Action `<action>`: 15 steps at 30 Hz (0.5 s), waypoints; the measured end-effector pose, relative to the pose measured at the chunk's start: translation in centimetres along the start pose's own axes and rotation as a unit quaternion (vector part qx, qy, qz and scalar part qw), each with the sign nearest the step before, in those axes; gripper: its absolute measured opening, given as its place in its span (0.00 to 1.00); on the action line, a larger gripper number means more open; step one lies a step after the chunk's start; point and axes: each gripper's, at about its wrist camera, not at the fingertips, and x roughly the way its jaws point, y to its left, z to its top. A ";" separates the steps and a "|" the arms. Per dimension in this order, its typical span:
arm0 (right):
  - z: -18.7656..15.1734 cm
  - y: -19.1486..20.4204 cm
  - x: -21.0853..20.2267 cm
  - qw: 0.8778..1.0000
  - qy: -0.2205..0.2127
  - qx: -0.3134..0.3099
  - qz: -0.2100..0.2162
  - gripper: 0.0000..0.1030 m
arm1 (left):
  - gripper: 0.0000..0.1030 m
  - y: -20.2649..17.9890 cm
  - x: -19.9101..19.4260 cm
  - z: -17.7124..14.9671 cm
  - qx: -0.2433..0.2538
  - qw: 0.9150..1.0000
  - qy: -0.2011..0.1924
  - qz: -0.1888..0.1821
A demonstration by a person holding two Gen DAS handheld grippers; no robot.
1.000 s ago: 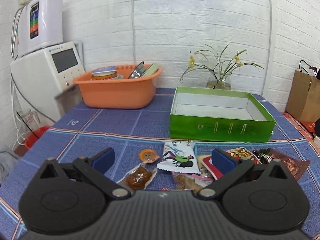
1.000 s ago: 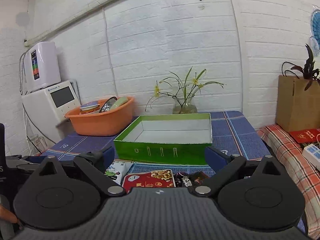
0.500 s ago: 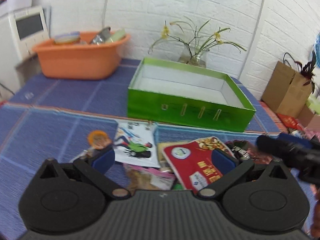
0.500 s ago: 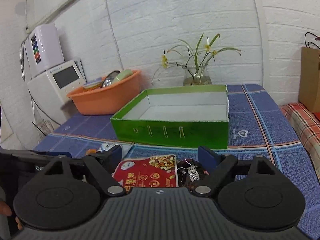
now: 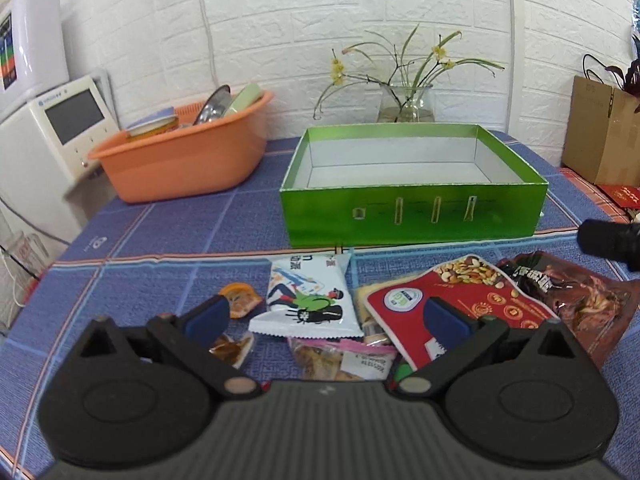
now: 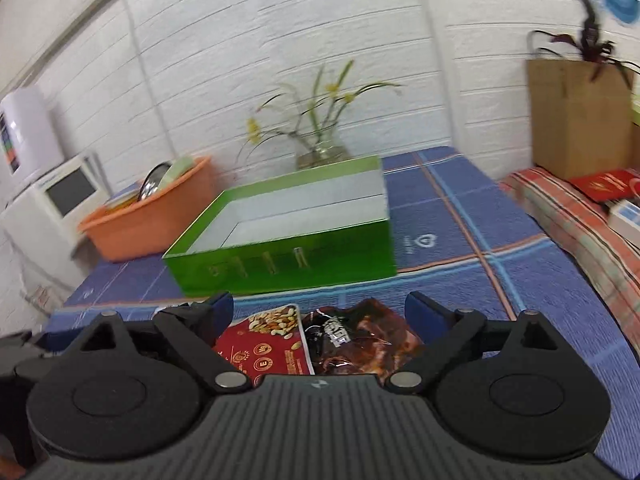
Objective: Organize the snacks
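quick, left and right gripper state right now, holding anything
Left gripper: open, holding nothing, above the white cartoon-print snack packet.
Right gripper: open, holding nothing, above the dark brown glossy snack bag.

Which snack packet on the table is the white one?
The white cartoon-print packet, lying just before the green box. The nut pouch beside it is red; the dark brown packet lies farther right.

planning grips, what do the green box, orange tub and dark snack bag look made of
Green box: probably cardboard with glossy metallic-green facing; thin straight walls, pale matte inside. Orange tub: moulded plastic, smooth rounded rim. Dark snack bag: crinkly glossy plastic film, showing glare.
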 end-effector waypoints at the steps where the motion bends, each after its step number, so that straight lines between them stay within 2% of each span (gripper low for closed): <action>1: 0.0 0.0 -0.4 1.000 -0.001 0.006 -0.005 1.00 | 1.00 0.1 -0.7 -0.5 0.005 1.000 -0.010 0.000; 5: -0.4 0.8 -2.1 0.999 -0.023 -0.007 -0.025 1.00 | 1.00 0.0 -2.3 -1.6 0.037 0.999 -0.039 0.004; 8: -0.5 1.2 -3.0 0.999 -0.031 -0.012 -0.031 1.00 | 1.00 -0.5 -3.1 -2.2 0.057 0.997 -0.045 0.022; 15: -0.8 1.0 -4.6 0.999 -0.031 0.019 -0.006 1.00 | 1.00 0.0 -4.5 -3.3 0.032 0.998 -0.054 0.005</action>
